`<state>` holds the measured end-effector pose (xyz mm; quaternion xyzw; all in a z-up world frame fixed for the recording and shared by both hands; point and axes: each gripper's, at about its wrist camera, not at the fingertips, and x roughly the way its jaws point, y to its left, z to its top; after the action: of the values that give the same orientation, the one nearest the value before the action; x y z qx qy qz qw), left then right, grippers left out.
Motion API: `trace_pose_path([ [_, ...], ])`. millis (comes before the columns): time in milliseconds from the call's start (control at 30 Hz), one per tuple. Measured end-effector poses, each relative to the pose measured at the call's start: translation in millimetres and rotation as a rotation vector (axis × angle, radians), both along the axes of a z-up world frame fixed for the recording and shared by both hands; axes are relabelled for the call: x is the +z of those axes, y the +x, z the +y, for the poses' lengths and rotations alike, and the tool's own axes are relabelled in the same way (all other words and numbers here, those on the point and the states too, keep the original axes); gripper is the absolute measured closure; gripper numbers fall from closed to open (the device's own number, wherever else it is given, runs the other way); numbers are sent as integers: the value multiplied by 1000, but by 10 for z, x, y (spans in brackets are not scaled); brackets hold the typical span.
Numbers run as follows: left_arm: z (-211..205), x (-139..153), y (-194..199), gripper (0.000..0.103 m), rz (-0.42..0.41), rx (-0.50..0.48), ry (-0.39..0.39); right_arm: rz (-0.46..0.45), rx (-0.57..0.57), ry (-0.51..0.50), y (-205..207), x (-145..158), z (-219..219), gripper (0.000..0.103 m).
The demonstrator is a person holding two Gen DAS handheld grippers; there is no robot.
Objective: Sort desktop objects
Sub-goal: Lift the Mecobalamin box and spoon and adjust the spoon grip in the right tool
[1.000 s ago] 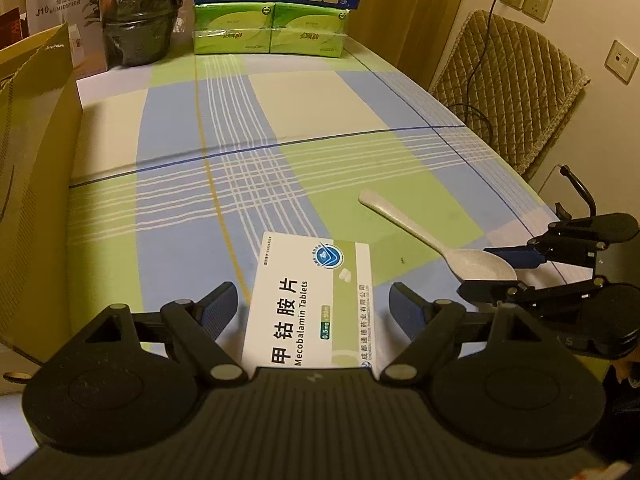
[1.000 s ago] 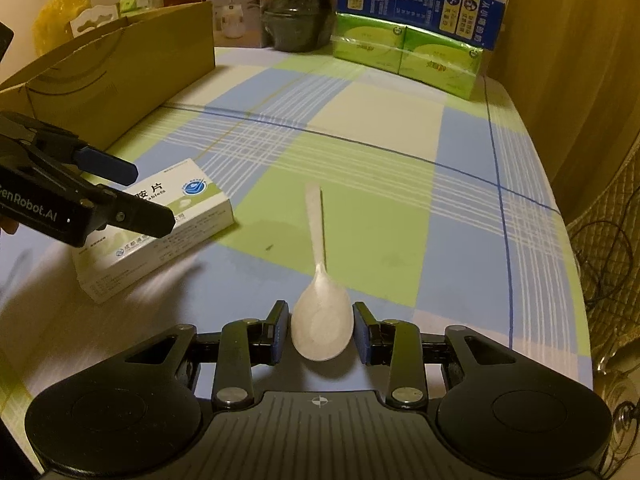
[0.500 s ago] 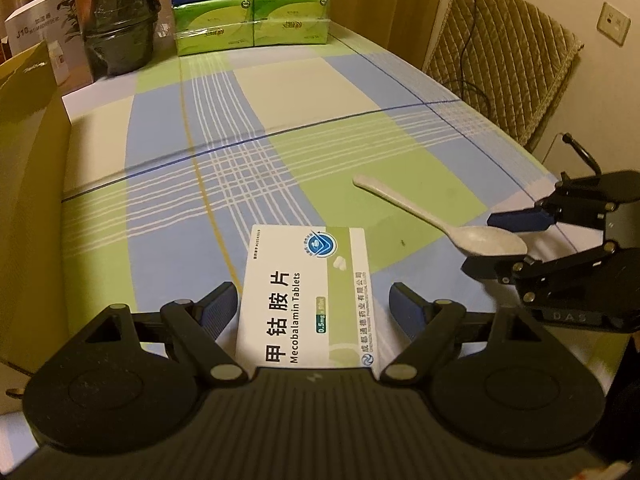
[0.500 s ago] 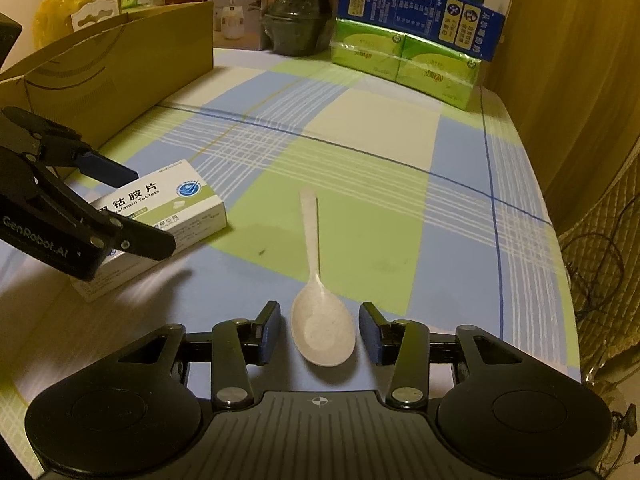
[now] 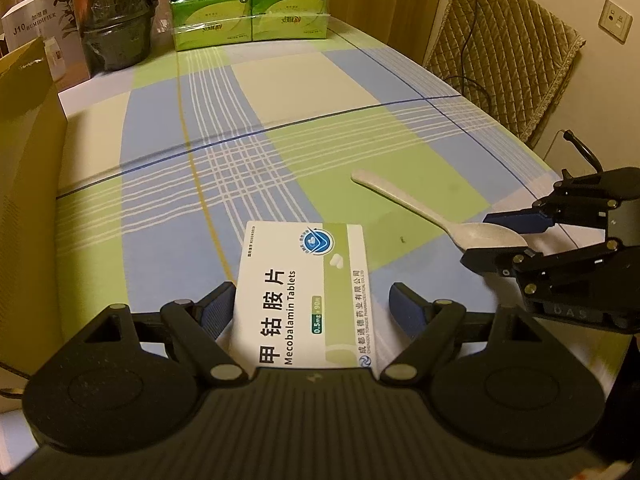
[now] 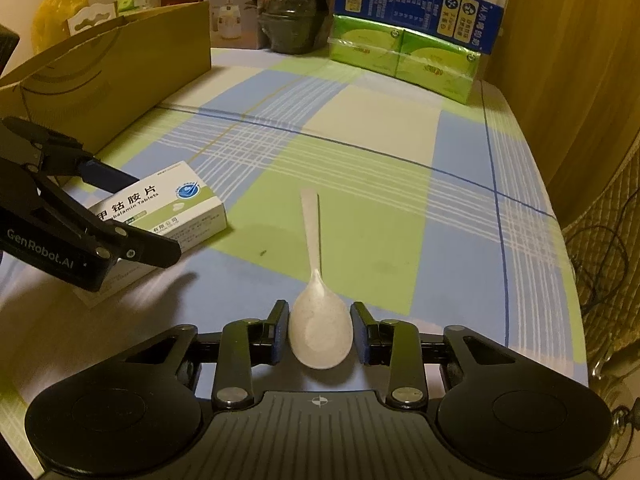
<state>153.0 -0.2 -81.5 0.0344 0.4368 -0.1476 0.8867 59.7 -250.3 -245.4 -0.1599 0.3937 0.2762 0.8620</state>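
Observation:
A white and green Mecobalamin tablet box (image 5: pixel 308 292) lies flat on the checked tablecloth between the fingers of my left gripper (image 5: pixel 312 304). The left finger touches the box edge; the right finger stands apart from it. The box also shows in the right wrist view (image 6: pixel 168 212). A white spoon (image 6: pixel 318 300) lies on the cloth, bowl toward me, between the fingers of my right gripper (image 6: pixel 320 326), with small gaps on both sides. The spoon also shows in the left wrist view (image 5: pixel 436 216), with the right gripper (image 5: pixel 496 240) around its bowl.
A brown paper bag (image 6: pixel 108 76) stands along the left table edge. Green tissue packs (image 6: pixel 404 60) under a blue box (image 6: pixel 416 8), a dark pot (image 6: pixel 292 12) and a humidifier carton (image 5: pixel 36 40) line the far end. A quilted chair (image 5: pixel 500 52) stands right of the table.
The right gripper's fingers opened a little around the spoon bowl, then narrowed again. The left gripper tilted up slightly, with the box still between its fingers.

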Motion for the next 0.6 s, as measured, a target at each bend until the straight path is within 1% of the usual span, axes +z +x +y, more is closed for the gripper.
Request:
trace_pose_path([
  [167,-5,1,1,24,0,2,2,32,-27,44,24,18,-25,73],
  [367,-45,-17,7,25,2,-8,21,43,-45,81,35,49,-38,73],
  [467,-57,-27,10,31,4,-9,30,46,-47,87,32,57,-32,73],
  [500,-58,-34,14,36,8,-9,33,47,-50,91,29,60,-31,73],
  [600,-69,-40,8,36,9,-15,41,47,-58,104,29,71,-32,73],
])
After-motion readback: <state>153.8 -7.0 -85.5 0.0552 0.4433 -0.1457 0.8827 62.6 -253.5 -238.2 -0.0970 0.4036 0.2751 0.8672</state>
